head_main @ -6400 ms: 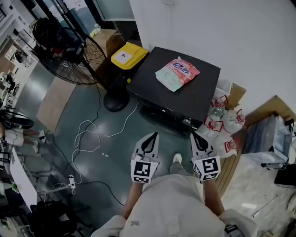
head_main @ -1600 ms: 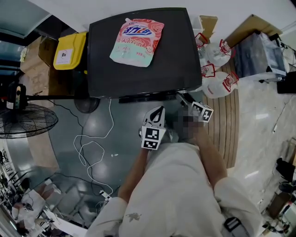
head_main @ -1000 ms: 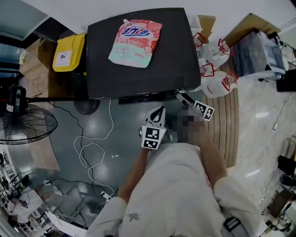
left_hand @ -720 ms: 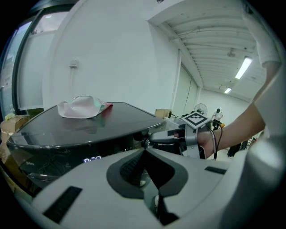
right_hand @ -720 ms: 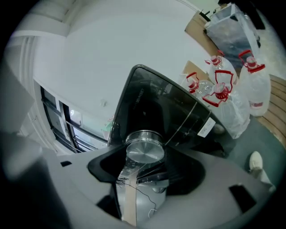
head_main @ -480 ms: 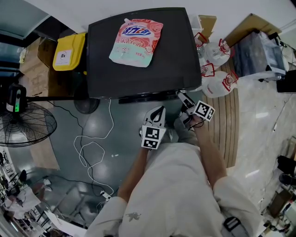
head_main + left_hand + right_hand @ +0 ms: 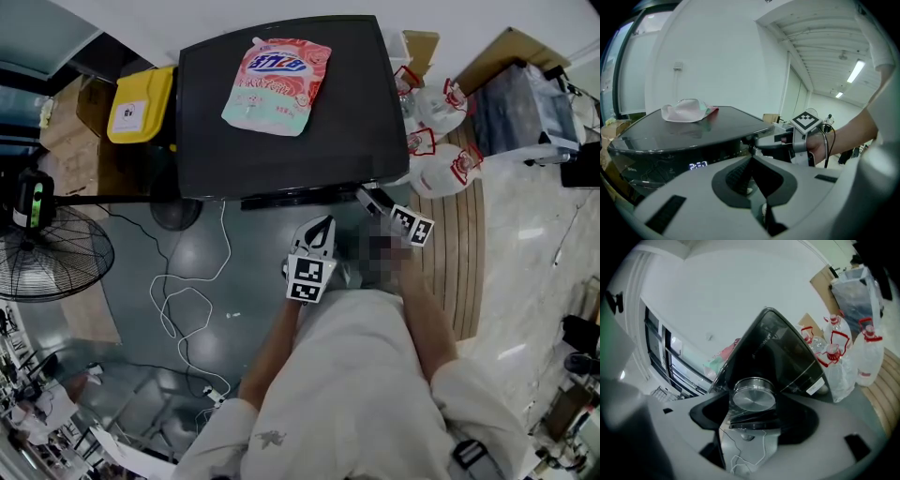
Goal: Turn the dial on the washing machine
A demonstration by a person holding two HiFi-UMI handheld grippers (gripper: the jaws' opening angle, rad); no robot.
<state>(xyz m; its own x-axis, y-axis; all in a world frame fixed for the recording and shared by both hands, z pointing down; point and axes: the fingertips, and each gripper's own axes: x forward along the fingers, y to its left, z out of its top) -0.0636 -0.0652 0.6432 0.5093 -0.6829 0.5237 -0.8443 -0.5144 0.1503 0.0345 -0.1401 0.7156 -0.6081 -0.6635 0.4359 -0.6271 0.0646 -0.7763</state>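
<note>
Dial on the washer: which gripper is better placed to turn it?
Right. The right gripper, jaws just opened wider, straddles the dial; the left gripper sits shut, short of it.

The washing machine (image 7: 281,159) — a black box with a glossy flat top — is standing against a white wall (image 7: 450,14), pale digits glowing on its dark front panel. The dial (image 7: 753,397) — a round knob with a brushed silver face and shiny rim — is sticking out of that panel toward its right end.
</note>
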